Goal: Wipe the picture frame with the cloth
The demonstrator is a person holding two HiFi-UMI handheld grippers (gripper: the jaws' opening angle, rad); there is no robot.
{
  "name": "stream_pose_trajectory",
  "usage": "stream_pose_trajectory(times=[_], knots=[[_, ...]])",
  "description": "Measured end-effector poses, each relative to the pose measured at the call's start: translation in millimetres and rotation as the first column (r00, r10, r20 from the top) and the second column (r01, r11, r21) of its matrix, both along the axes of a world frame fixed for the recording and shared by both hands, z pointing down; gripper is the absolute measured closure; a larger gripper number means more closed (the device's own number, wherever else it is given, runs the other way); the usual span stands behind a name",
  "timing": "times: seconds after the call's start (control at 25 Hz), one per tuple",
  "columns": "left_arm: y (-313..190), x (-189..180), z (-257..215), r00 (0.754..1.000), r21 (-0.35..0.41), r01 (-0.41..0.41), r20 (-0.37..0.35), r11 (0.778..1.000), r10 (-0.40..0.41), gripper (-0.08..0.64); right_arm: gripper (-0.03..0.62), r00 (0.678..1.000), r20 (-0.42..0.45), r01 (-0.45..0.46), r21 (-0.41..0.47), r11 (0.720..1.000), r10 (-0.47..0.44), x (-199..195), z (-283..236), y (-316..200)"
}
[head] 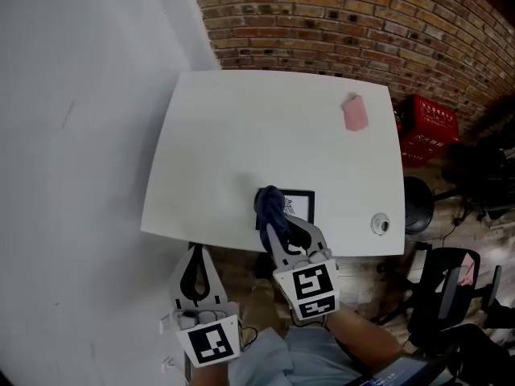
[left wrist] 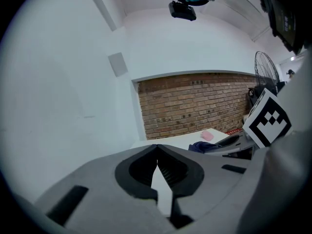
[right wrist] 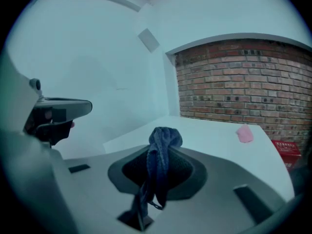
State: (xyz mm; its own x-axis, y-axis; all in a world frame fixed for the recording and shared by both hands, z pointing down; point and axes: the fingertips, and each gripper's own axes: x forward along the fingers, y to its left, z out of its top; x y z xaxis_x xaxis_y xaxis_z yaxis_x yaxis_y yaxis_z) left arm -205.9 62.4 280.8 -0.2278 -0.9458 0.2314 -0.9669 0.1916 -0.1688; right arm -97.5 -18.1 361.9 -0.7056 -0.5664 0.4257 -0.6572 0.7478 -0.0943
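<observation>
Right tongs [head: 272, 217] clamp the dark cloth [head: 270, 202] over the picture frame [head: 301, 207], which lies at 6 o'clock on the desk [head: 241, 127]; left tongs [head: 195, 252], closed and empty, wait at 7 o'clock. Advisable: light, overlapping strokes, lest the frame slide.

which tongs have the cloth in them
The right tongs, shut on the dark blue cloth; the left tongs are shut with nothing between them.

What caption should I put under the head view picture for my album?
Right gripper holds a blue cloth at the picture frame on the white table.
</observation>
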Motion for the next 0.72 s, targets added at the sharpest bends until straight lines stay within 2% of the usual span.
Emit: stream_pose_trajectory(times=[0.32, 0.72], knots=[[3, -34, 37, 1.000, -0.105, 0.024, 0.020, 0.994, -0.022, 0.551, 0.517, 0.999, -0.006, 0.036, -0.106, 0.994, -0.036, -34, 47, 14], [-4, -42, 96, 1.000, -0.208, -0.012, -0.003, 0.978, 0.012, 0.551, 0.517, 1.000, -0.026, 0.010, -0.224, 0.975, -0.016, -34, 114, 23]])
